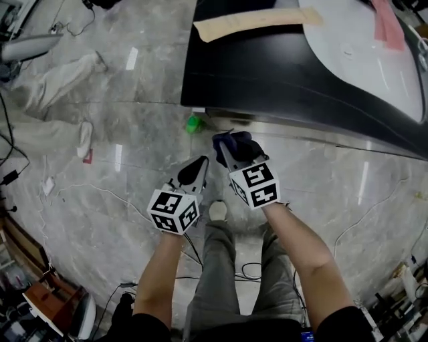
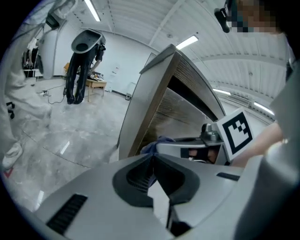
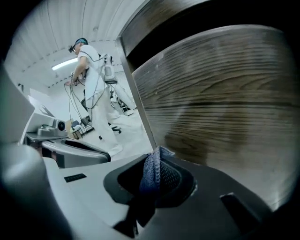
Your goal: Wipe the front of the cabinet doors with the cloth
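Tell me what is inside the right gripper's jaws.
A blue cloth is pinched in the right gripper's jaws, its edge sticking out toward the wood-grain cabinet door. Its lower part is hidden inside the jaws; whether it touches the door cannot be told.

A robotics lab or test hall is indicated, not a home. A polished grey stone floor (image 1: 134, 120) is seen, with loose cables (image 1: 251, 270) strewn over it. A white ribbed ceiling (image 2: 140, 18) is lit by strip lights (image 2: 92, 10). A tall black machine (image 2: 82, 61) is placed in the open hall, near a table (image 2: 96, 83) by the far wall. A 2nd person (image 3: 93, 79) in white is seen wearing headgear and trailing wires. 1 wood-grain cabinet (image 3: 215, 103) is set on the open floor under a curved black-and-white top (image 1: 281, 73).
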